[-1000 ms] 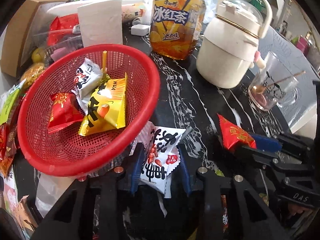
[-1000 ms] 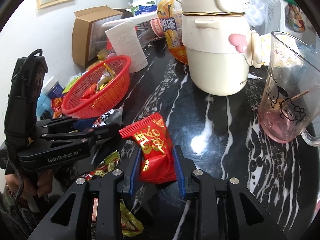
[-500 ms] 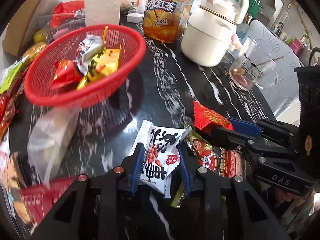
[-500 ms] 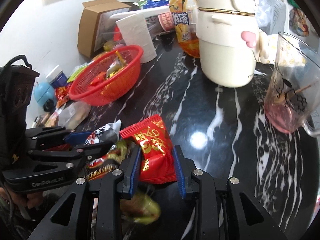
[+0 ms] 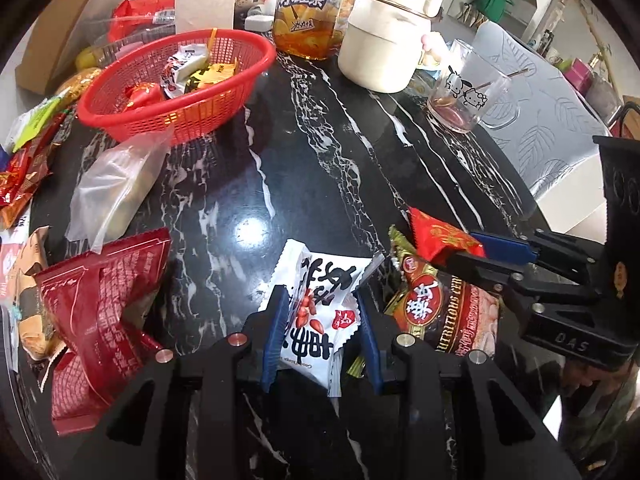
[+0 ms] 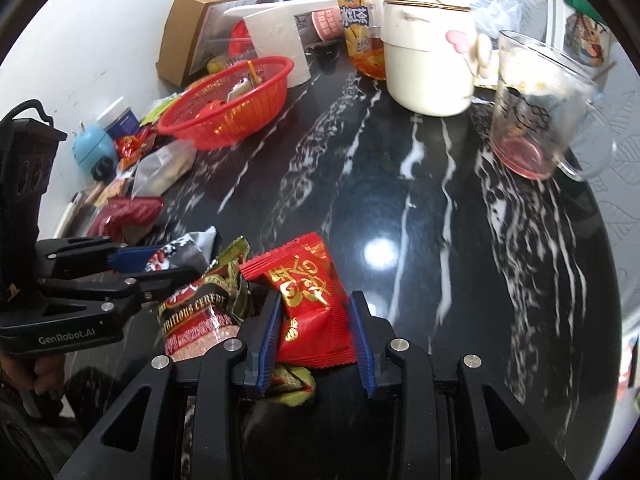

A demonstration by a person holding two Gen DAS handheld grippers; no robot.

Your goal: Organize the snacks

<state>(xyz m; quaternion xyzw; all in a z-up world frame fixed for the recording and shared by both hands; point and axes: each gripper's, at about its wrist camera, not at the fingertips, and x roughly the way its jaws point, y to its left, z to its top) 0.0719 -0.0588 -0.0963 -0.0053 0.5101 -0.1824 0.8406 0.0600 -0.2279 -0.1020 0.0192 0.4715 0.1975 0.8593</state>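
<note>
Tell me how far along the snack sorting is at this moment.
Partly done. The red basket already holds a few packets. In hand: the left gripper is shut on a white peanut packet, the right gripper on a red packet; both are away from the basket. Left: a dark peanut bag, a dark red bag and loose wrappers on the black table.

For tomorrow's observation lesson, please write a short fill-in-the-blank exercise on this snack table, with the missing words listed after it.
1. The left gripper is shut on a ____ peanut packet.
2. The right gripper is shut on a ____ packet.
3. The basket holding snacks is ____.
4. The glass mug stands on a black ____ tabletop.

Missing words: white; red; red; marble
</note>
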